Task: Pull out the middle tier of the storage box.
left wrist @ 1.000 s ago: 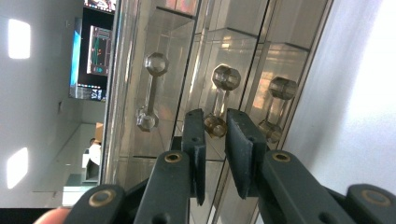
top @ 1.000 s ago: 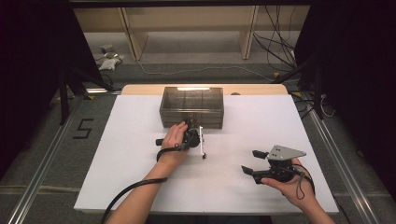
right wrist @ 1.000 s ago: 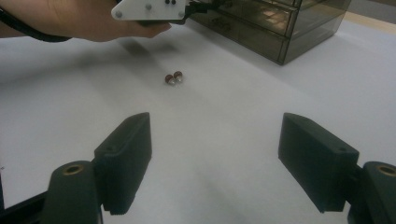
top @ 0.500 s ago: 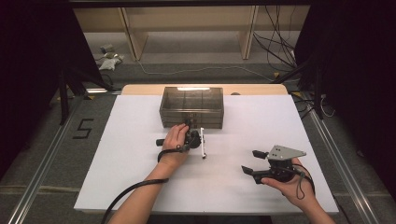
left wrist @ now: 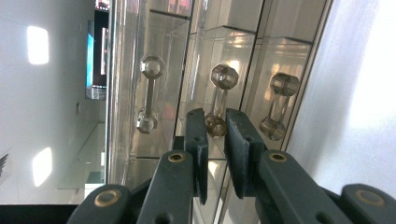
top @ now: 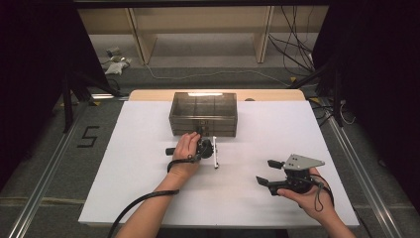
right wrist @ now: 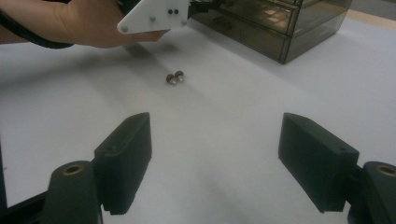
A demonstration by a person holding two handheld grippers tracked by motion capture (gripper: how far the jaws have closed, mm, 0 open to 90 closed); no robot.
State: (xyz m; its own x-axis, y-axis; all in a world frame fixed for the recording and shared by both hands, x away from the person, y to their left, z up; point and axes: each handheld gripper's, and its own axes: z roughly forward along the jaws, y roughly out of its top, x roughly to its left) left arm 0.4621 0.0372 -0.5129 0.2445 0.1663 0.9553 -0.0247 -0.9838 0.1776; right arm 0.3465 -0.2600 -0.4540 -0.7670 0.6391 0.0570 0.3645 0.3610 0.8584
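A smoky see-through drawer box (top: 203, 113) stands at the back middle of the white table (top: 124, 163). My left gripper (top: 200, 133) is pressed up to its front. In the left gripper view three clear bar handles with knob ends run side by side, and my left gripper (left wrist: 215, 114) is shut on one knob of the middle drawer handle (left wrist: 219, 100). My right gripper (top: 264, 171) rests low on the table at the front right, open with nothing between its jaws (right wrist: 215, 123). Two small reddish-brown beads (right wrist: 173, 78) lie on the table ahead of it.
The left hand (right wrist: 88, 23) and its white plate (right wrist: 154, 14) sit between the beads and the box (right wrist: 275, 23). A wooden strip (top: 148, 95) borders the table's far edge. Metal rails (top: 44, 178) and cables run along the floor on both sides.
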